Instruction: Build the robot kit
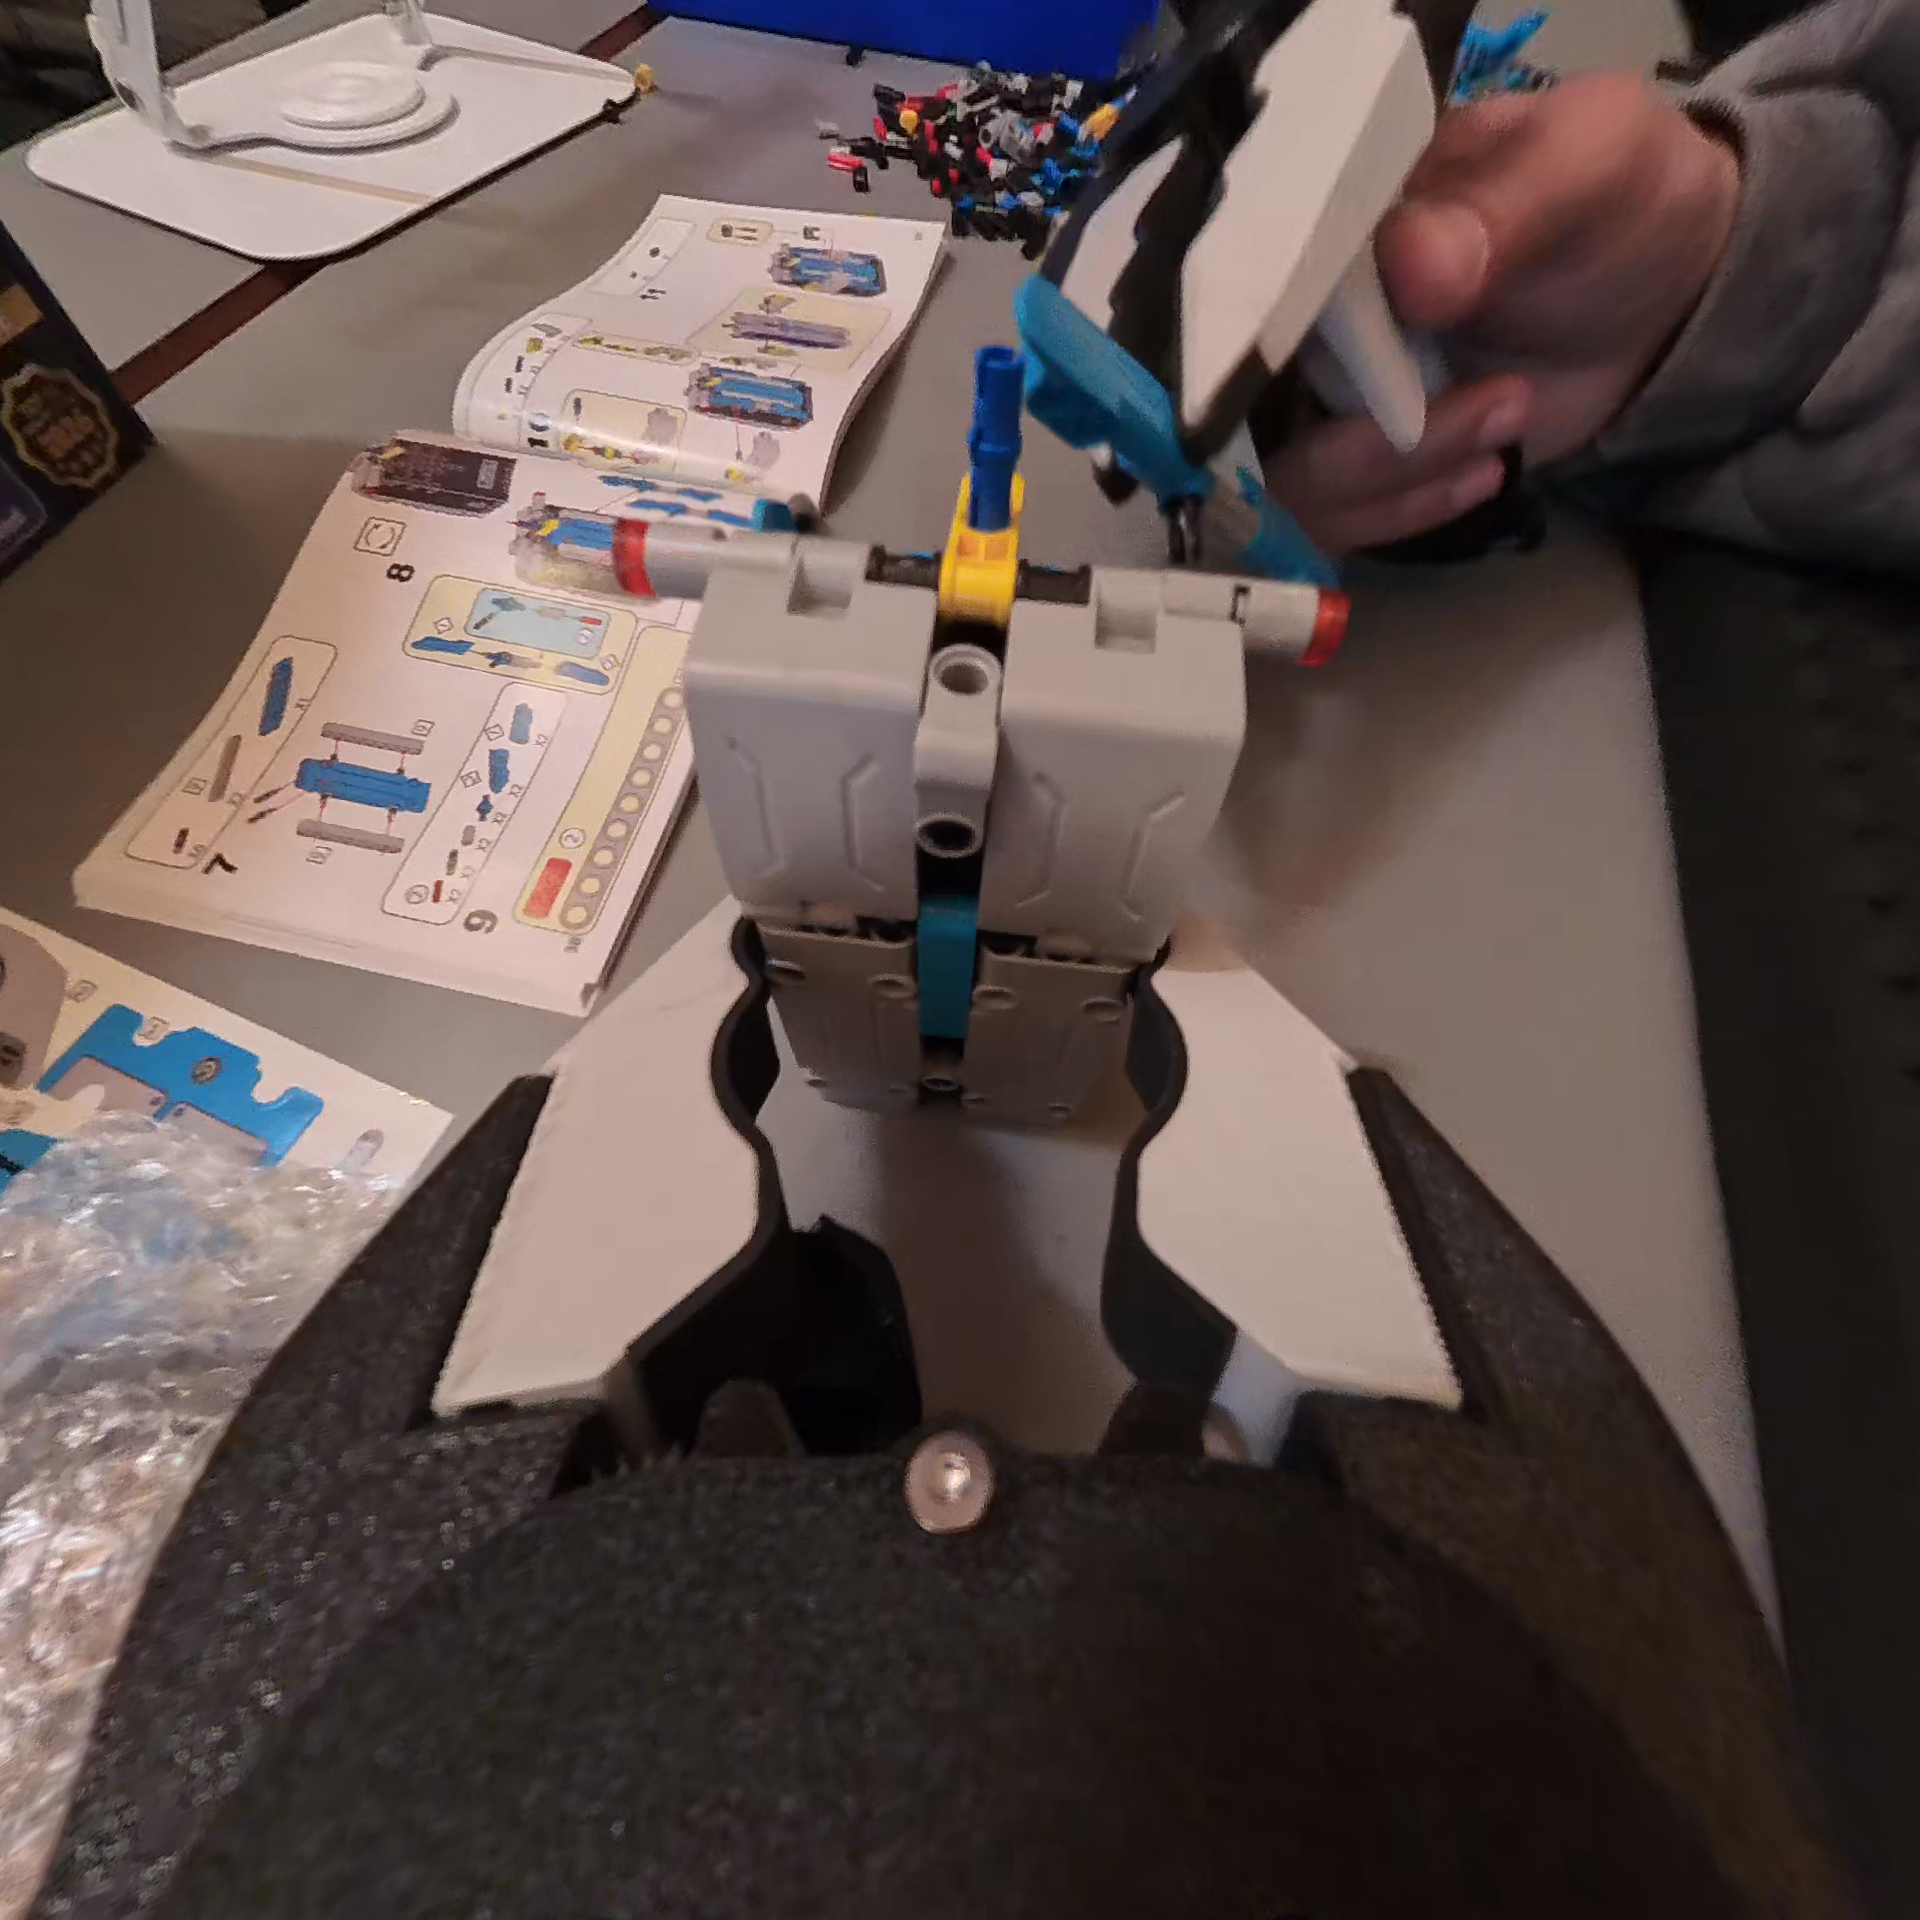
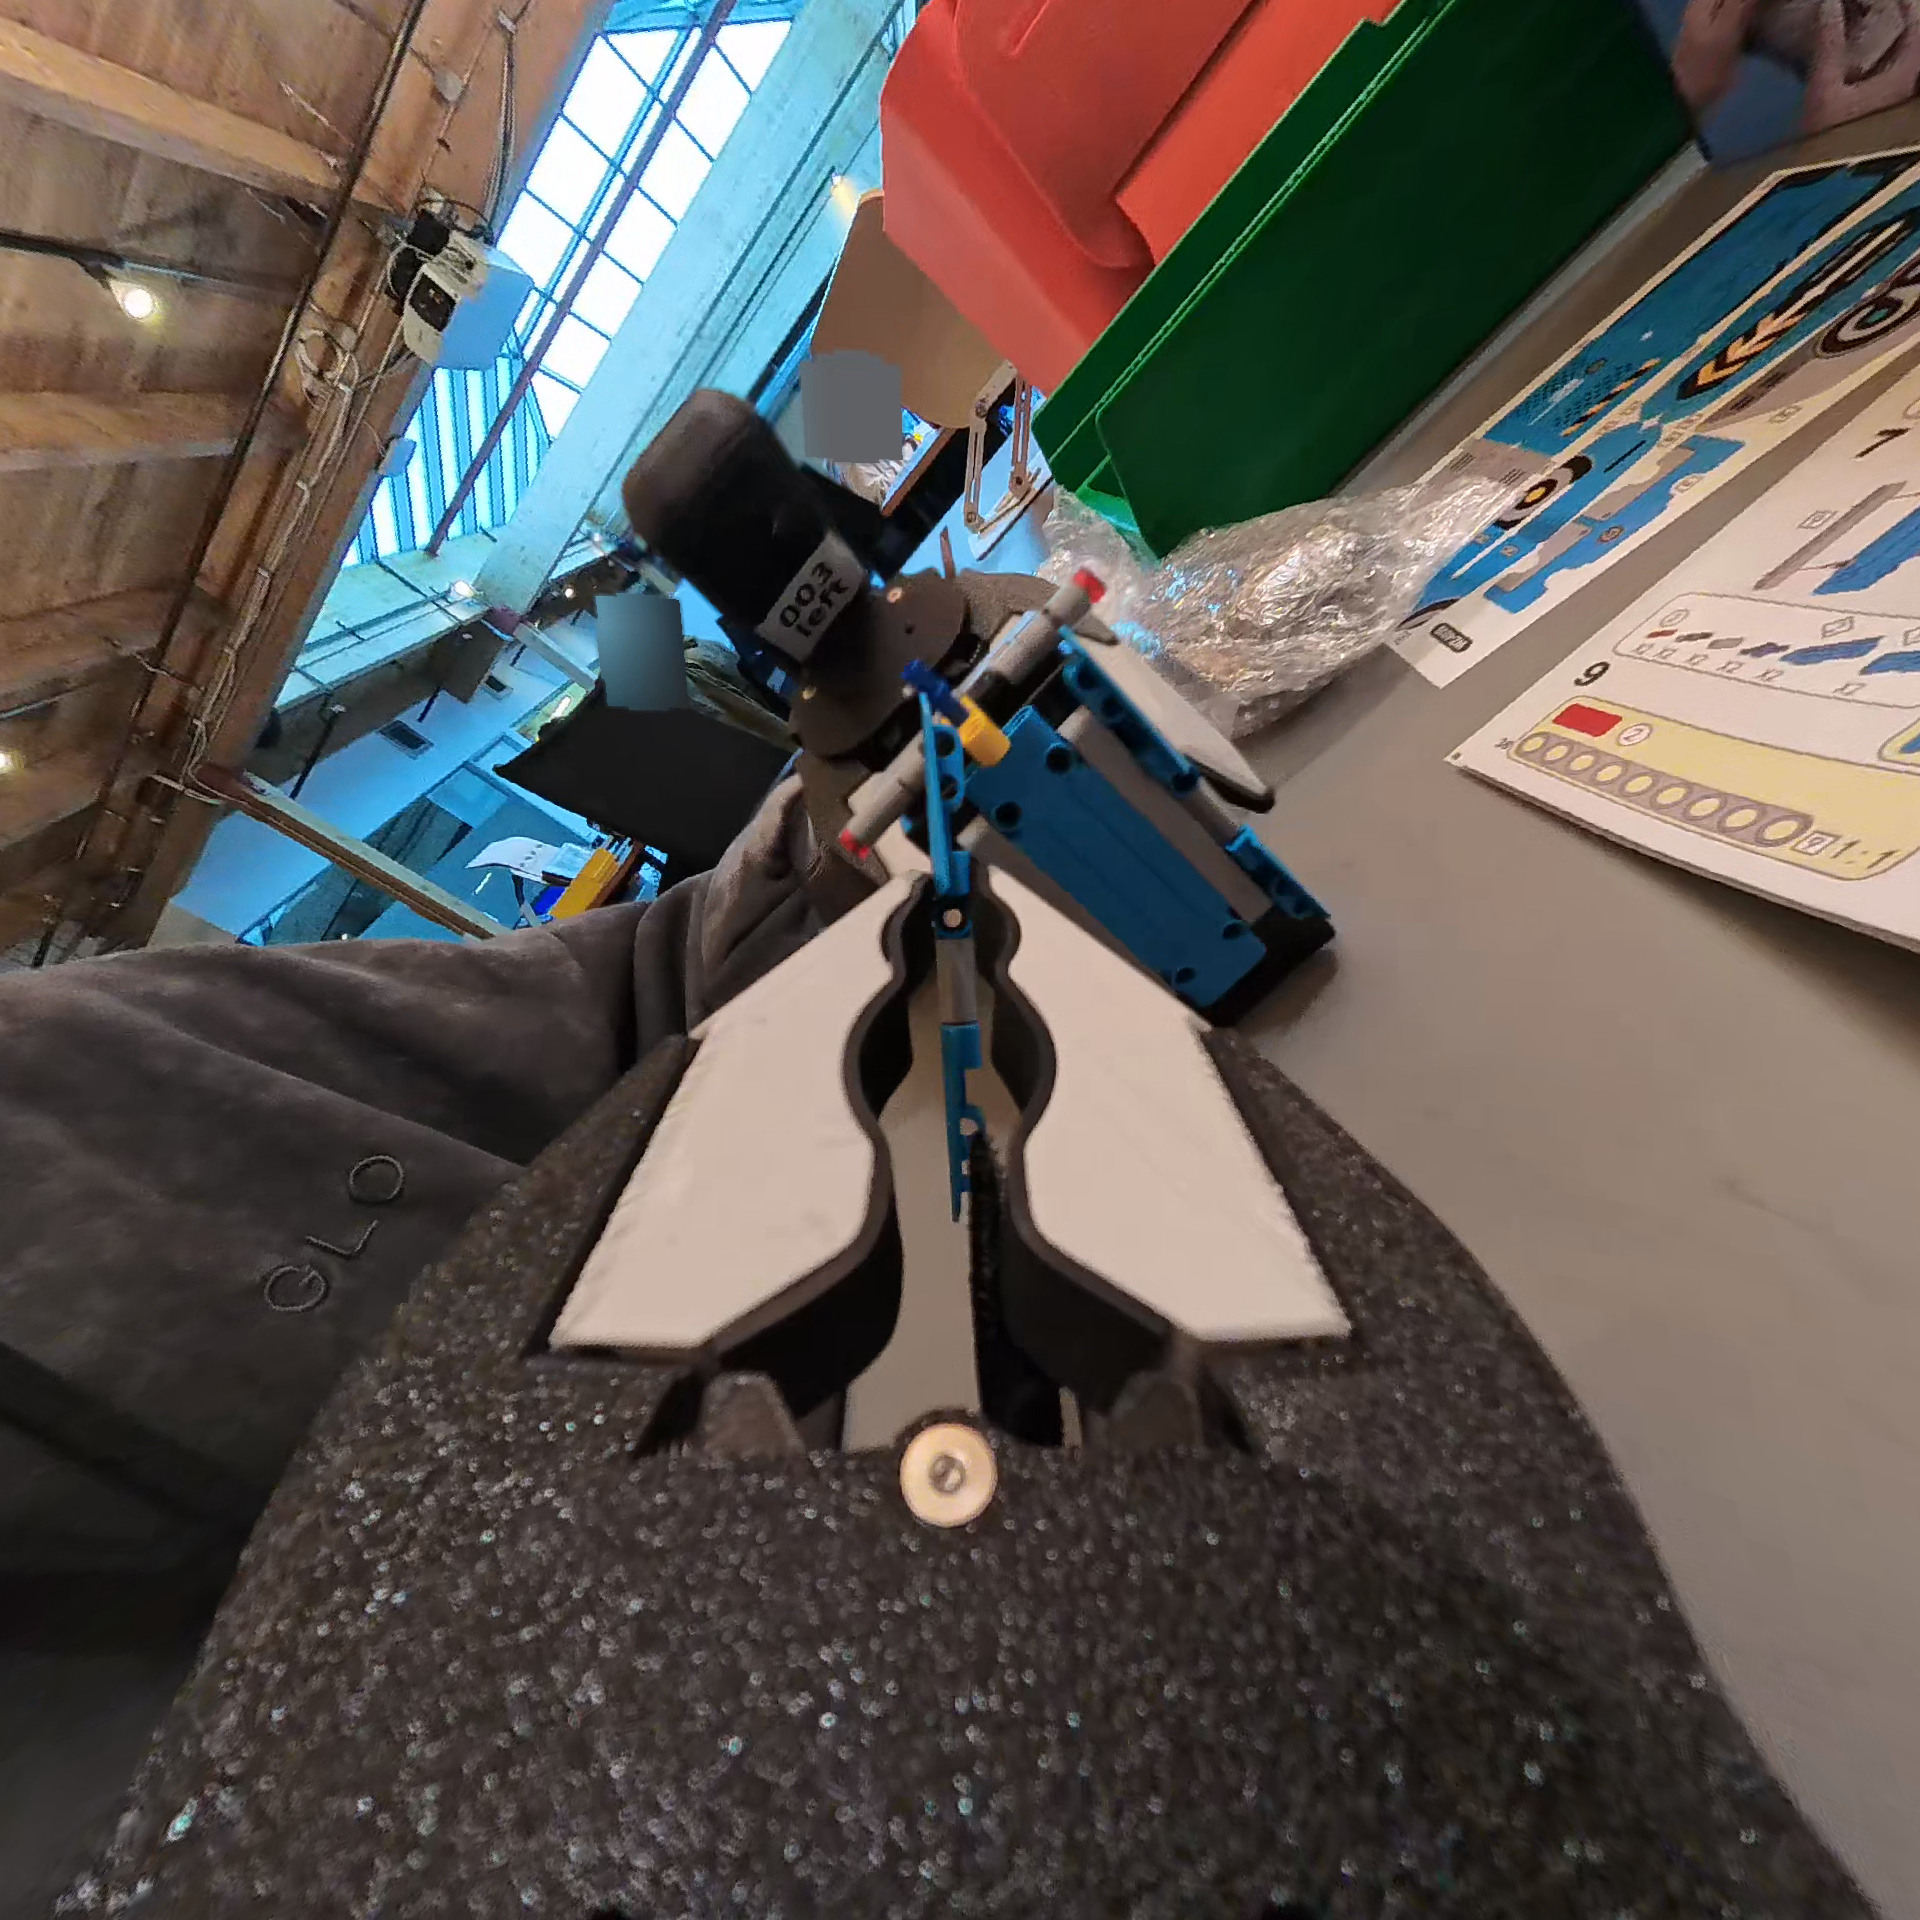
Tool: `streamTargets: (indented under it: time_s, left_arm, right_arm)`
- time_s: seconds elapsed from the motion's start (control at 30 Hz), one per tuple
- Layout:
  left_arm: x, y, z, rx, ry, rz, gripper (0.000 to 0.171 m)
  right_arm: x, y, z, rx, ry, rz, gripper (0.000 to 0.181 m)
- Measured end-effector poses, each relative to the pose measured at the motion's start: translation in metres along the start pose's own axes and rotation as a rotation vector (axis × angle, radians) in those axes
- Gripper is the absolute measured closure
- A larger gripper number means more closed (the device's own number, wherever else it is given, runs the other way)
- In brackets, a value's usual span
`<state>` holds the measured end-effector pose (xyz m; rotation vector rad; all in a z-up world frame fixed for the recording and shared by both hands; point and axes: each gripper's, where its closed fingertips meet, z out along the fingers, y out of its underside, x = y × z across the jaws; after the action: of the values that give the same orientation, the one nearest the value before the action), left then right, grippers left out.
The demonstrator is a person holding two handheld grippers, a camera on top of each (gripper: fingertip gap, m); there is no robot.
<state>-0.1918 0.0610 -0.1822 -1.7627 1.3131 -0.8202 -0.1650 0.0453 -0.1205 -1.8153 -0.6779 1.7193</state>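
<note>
With the left gripper (image 1: 940, 1023) jaws clamped on the grey brick-built model (image 1: 961, 769) at frame centre and the right gripper (image 2: 951, 935) jaws clamped on a thin blue beam (image 2: 951, 852), any misalignment at the blue pin (image 1: 995, 431) could pop parts onto the tabletop (image 1: 1455, 883).

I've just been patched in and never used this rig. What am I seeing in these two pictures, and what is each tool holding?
No robot arm here: a person holds two hand-held two-finger grippers, each with a camera looking along its fingers. In the left wrist view, the left gripper is shut on a grey brick-built block with a yellow connector and blue pin. In the right wrist view, the right gripper is shut on a thin blue brick beam, close to that block. On the grey table lie an open instruction booklet, loose small bricks and crumpled clear plastic wrap.
</note>
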Motion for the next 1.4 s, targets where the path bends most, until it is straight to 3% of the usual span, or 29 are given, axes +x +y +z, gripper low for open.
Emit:
streamTargets:
  time_s: [0.13, 0.27, 0.33, 0.43, 0.53, 0.57, 0.7, 0.83, 1.23, 1.4]
  left_arm:
    - [0.001, 0.002, 0.002, -0.013, -0.013, 0.022, 0.104]
    - [0.014, 0.014, -0.009, -0.100, 0.081, 0.007, 0.076]
    - [0.006, 0.009, -0.028, -0.078, 0.089, -0.035, 0.066]
    - [-0.013, -0.030, -0.068, 0.124, 0.041, -0.088, 0.079]
    - [0.008, -0.087, -0.101, 0.457, 0.170, -0.175, 0.115]
    - [0.019, -0.095, -0.099, 0.494, 0.223, -0.194, 0.117]
    - [0.060, -0.099, -0.070, 0.446, 0.381, -0.197, 0.118]
    - [0.065, -0.106, -0.067, 0.509, 0.393, -0.199, 0.164]
    - [0.061, -0.110, -0.069, 0.583, 0.472, -0.309, 0.165]
    - [0.072, -0.109, -0.064, 0.558, 0.484, -0.273, 0.164]
  right_arm:
    - [-0.003, -0.007, -0.003, 0.047, -0.034, 0.030, 0.174]
    - [-0.015, -0.016, -0.006, 0.102, -0.091, 0.013, 0.174]
    - [-0.023, -0.024, -0.007, 0.152, -0.118, -0.007, 0.174]
    - [-0.041, -0.038, -0.002, 0.266, -0.190, -0.007, 0.174]
    - [-0.057, -0.044, 0.015, 0.319, -0.219, -0.046, 0.174]
    - [-0.062, -0.044, 0.020, 0.326, -0.220, -0.068, 0.174]
    - [-0.080, -0.045, 0.034, 0.355, -0.237, -0.135, 0.174]
    - [-0.084, -0.039, 0.042, 0.331, -0.226, -0.169, 0.174]
    - [-0.084, -0.044, 0.035, 0.389, -0.289, -0.085, 0.173]
    - [-0.087, -0.035, 0.039, 0.327, -0.283, -0.128, 0.174]
